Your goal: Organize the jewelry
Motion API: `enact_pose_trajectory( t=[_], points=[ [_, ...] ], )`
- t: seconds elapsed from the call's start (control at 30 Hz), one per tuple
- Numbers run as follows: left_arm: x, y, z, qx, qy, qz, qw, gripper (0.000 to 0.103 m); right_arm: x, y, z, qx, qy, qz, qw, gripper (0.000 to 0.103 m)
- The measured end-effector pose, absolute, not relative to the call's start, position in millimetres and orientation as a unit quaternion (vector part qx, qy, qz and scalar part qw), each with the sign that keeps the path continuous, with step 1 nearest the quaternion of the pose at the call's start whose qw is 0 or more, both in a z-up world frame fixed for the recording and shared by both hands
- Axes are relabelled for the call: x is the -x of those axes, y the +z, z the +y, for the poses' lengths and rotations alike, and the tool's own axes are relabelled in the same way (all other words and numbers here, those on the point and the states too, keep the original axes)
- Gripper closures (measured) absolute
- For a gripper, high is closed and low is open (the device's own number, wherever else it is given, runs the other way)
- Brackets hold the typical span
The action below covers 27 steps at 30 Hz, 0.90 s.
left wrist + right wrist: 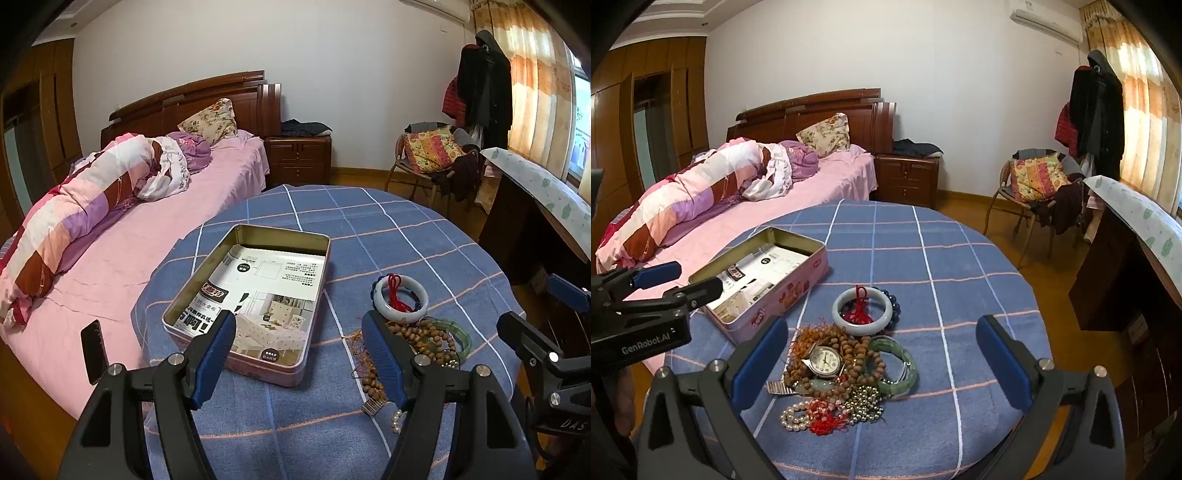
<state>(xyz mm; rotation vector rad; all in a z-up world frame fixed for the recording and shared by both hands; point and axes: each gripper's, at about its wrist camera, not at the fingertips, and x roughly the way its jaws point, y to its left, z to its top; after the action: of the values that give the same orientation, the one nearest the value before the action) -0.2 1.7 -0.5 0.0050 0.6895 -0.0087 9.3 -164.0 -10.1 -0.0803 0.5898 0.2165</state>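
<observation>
Nearest the right wrist lens, the right tongs [882,365] gape wide, empty, low in the frame around a jewelry heap [836,380]: pearls, wooden beads, a wristwatch [823,362], a green bangle [895,363]. Just beyond lies a white bangle [862,310]. The left tongs [299,354] stand open, empty, over the open tin [251,295], left of centre on the blue checked worktop [960,266]. The bed [129,229] lies behind, upper left.
</observation>
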Motion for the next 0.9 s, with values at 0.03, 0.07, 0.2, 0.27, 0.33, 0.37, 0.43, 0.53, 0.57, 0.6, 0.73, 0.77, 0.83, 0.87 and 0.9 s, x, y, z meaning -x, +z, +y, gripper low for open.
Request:
enact_pose_trajectory(
  t=[0.03,0.07,0.2,0.27,0.33,0.37,0.43,0.53,0.57,0.6,0.73,0.77,0.83,0.87,0.9],
  points=[
    [0.2,-0.4,1.8,-0.002,-0.005,0.338,0.941,0.032,-10.1,-10.0,-164.1,0.039,0.107,0.291,0.950,0.000],
    [0.3,-0.3,1.7,-0.002,-0.005,0.338,0.941,0.032,-10.2,-10.8,-163.8,0.039,0.107,0.291,0.950,0.000],
    [-0.6,-4.5,4.7,-0.001,-0.004,0.338,0.941,0.032,-9.6,-10.5,-163.8,0.039,0.107,0.291,0.950,0.000],
    [-0.6,-4.7,4.4,-0.002,-0.003,0.338,0.941,0.032,-9.5,-10.9,-163.9,0.039,0.107,0.292,0.950,0.000],
    [-0.6,-4.8,4.7,-0.002,-0.004,0.338,0.941,0.032,-9.6,-11.6,-164.4,0.039,0.108,0.293,0.949,0.000],
    [-0.8,-4.4,4.5,-0.002,-0.003,0.338,0.941,0.032,-9.4,-11.9,-164.7,0.039,0.108,0.293,0.949,0.000],
    [-0.7,-4.3,4.5,-0.002,-0.004,0.338,0.941,0.032,-9.4,-12.0,-164.0,0.039,0.107,0.293,0.949,0.000],
    [-0.7,-4.4,4.6,-0.002,-0.004,0.339,0.941,0.032,-9.5,-12.1,-163.9,0.040,0.107,0.294,0.949,0.000],
    [-0.7,-4.5,4.5,-0.002,-0.004,0.338,0.941,0.032,-9.5,-12.3,-164.0,0.039,0.108,0.293,0.949,0.000],
    [-0.8,-4.5,4.6,-0.002,-0.004,0.338,0.941,0.032,-9.6,-12.4,-163.9,0.039,0.108,0.294,0.949,0.000],
    [-0.8,-4.6,4.7,-0.003,-0.003,0.339,0.941,0.032,-9.4,-13.1,-164.3,0.039,0.108,0.295,0.949,0.000],
    [-0.7,-4.7,5.0,-0.002,-0.003,0.338,0.941,0.032,-9.4,-14.6,-163.9,0.039,0.108,0.295,0.948,0.000],
    [-0.8,-4.9,4.2,-0.002,-0.003,0.339,0.941,0.032,-9.2,-14.7,-163.5,0.039,0.108,0.295,0.949,0.000],
    [-0.8,-4.9,4.2,-0.002,-0.003,0.339,0.941,0.032,-9.6,-14.5,-163.1,0.040,0.107,0.295,0.949,0.000],
    [-0.8,-5.1,4.4,-0.002,-0.003,0.339,0.941,0.032,-9.7,-14.6,-163.1,0.040,0.108,0.295,0.949,0.000]
  ],
)
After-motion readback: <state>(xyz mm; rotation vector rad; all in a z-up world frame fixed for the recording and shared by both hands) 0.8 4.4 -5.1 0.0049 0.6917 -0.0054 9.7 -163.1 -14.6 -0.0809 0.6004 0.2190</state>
